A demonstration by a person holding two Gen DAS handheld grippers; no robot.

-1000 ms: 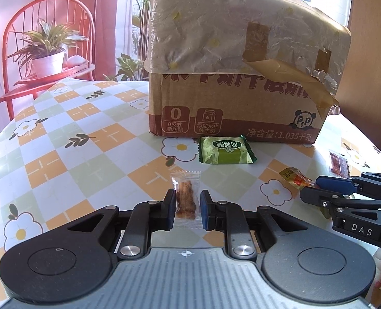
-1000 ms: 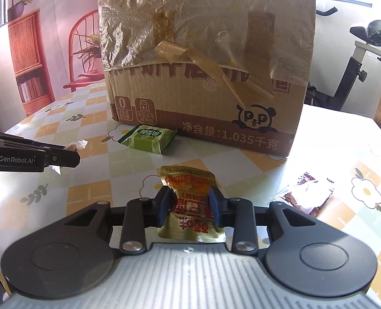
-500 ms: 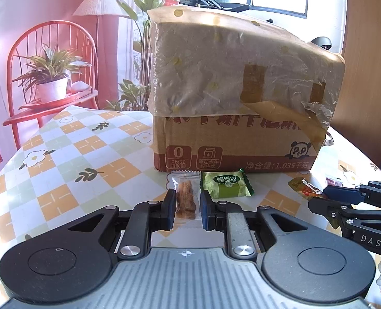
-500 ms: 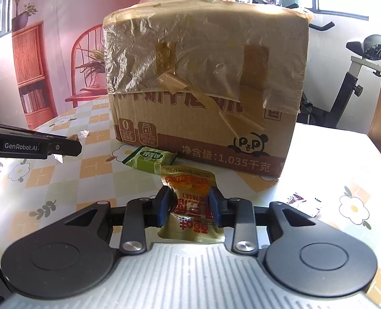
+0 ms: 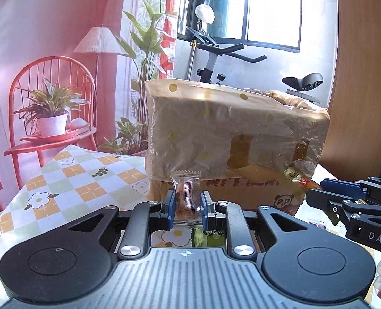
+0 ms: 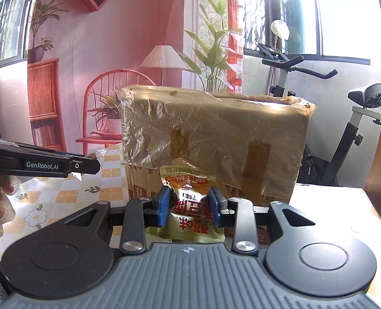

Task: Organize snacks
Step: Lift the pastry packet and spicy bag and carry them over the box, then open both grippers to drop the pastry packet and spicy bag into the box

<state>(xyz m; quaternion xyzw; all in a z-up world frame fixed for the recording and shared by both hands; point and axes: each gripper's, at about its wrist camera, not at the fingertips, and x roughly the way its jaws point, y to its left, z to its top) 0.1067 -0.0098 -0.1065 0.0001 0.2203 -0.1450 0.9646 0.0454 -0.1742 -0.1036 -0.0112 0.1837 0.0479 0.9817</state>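
Before the taped cardboard box (image 5: 231,139), my left gripper (image 5: 188,206) pinches a clear biscuit packet (image 5: 186,195). Beside it, my right gripper (image 6: 189,206) clamps a gold snack pouch (image 6: 190,206) above the checked tablecloth (image 5: 87,180).

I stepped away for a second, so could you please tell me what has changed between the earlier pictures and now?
Both hand-held grippers rose from the table toward the top of the cardboard box. The left hand-held gripper lifted its clear snack packet; the right hand-held gripper lifted its gold pouch. Unchanged: both grips stayed shut, nothing was released, and the green packet still lies on the table.
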